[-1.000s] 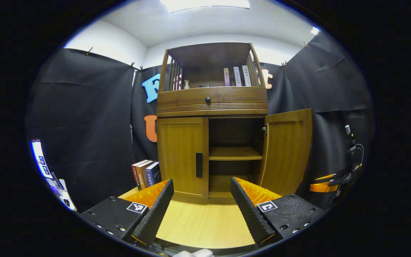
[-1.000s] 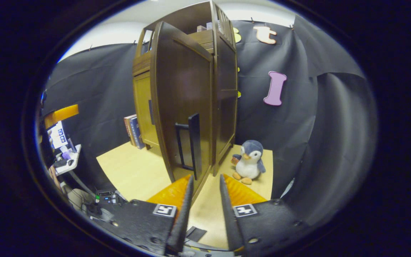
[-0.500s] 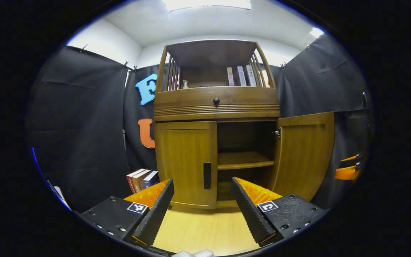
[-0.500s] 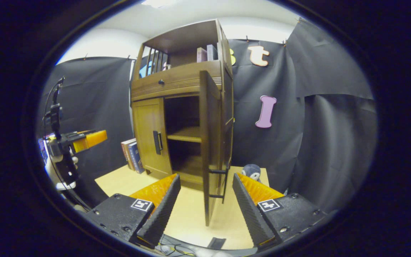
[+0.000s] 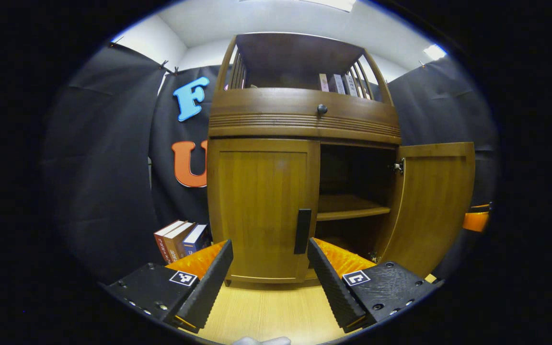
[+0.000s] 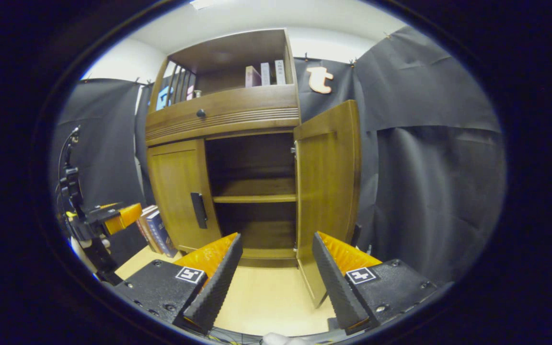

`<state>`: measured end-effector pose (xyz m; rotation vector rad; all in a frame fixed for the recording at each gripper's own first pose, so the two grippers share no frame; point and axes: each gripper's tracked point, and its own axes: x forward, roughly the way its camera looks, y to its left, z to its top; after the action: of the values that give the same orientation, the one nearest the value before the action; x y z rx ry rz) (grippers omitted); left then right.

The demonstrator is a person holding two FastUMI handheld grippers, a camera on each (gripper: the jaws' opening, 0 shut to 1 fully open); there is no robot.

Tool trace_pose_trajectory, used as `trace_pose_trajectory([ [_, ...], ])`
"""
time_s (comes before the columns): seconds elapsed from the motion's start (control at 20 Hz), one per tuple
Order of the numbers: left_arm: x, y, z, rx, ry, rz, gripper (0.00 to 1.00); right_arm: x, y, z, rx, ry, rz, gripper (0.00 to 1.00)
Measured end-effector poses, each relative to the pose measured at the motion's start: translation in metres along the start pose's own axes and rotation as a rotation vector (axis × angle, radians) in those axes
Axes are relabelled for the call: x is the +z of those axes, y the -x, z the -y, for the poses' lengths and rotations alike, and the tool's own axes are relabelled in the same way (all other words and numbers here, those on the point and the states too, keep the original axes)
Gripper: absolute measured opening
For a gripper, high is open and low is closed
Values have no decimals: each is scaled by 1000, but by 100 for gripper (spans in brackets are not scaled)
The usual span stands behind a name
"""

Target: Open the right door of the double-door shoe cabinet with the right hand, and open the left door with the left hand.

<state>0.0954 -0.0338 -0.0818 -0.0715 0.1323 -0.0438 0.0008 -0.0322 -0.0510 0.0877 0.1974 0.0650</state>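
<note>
One door of two stands open on the shoe cabinet (image 5: 300, 124): the right door (image 5: 431, 206) has swung wide since a second ago, baring a dark interior and one plank shelf (image 5: 350, 207). Your right gripper (image 6: 273, 273) has let go of that door and backed off; its fingers now stand spread and empty, with the open right door (image 6: 328, 191) just ahead of them. That half of the job looks finished.

Your left gripper (image 5: 269, 275) has closed in on the left door (image 5: 261, 206), which is still shut flush against the frame. Its fingers are parted and hold nothing, and the dark vertical bar handle (image 5: 302, 231) at the door's inner edge sits just above the gap between them, not yet touched. The next move, by the look of it, is to bring the fingers around that bar and pull.

Both doors are flat, framed panels of warm brown wood with a smooth, faintly glossy finish. A ribbed moulding band runs under the drawer, which carries a small round knob (image 5: 322, 109). Several books (image 5: 180, 239) lean by the cabinet's left foot on the pale wood-grain floor (image 5: 266, 311).
</note>
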Motion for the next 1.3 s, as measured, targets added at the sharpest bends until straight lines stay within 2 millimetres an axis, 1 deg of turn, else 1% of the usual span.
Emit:
trace_pose_trajectory([
  [0.05, -5, -12, 1, -8, -18, -1, 94, -2, 0, -3, -25, -14, -8, 93],
  [0.15, -12, -41, 10, -32, -36, 19, 94, -5, -2, -2, -82, -3, -18, 94],
  [0.3, -27, -85, 32, -83, -26, 17, 94, -9, -3, -2, -146, 19, -48, 93],
  [0.4, -28, -112, 49, -113, -28, 37, 94, -6, 1, -4, -169, 38, -60, 93],
  [0.45, -31, -124, 55, -117, -31, 42, 94, -3, 3, -4, -180, 49, -63, 95],
  [0.5, -35, -136, 59, -120, -26, 37, 94, -1, 3, -2, -192, 57, -63, 93],
  [0.6, -41, -160, 64, -119, -9, 27, 93, -2, 4, -2, -204, 73, -68, 93],
  [0.75, -47, -186, 63, -100, -5, 11, 84, 0, 5, -1, -217, 95, -70, 93],
  [0.85, -48, -195, 66, -107, -1, 14, 70, -3, 4, -4, -216, 95, -81, 93],
  [0.95, -50, -197, 66, -113, -6, 19, 51, -8, 3, -10, -212, 98, -93, 93],
  [1.0, -51, -198, 69, -136, -1, 19, 41, -9, 1, -14, -209, 98, -96, 93],
  [1.05, -49, -191, 72, -148, 8, 23, 52, -11, 2, -17, -205, 99, -102, 93],
  [1.1, -51, -200, 73, -154, 12, 18, 43, -13, 3, -19, -202, 99, -103, 93],
  [1.15, -51, -200, 71, -162, 15, 14, 33, -14, 4, -20, -199, 98, -105, 93],
  [1.2, -52, -195, 71, -173, 19, 5, 33, -15, 5, -22, -195, 96, -106, 93],
  [1.25, -53, -192, 71, -187, 16, 1, 29, -15, 5, -25, -189, 93, -108, 93],
  [1.3, -53, -188, 70, -203, 12, -1, 28, -15, 3, -28, -182, 91, -108, 93],
])
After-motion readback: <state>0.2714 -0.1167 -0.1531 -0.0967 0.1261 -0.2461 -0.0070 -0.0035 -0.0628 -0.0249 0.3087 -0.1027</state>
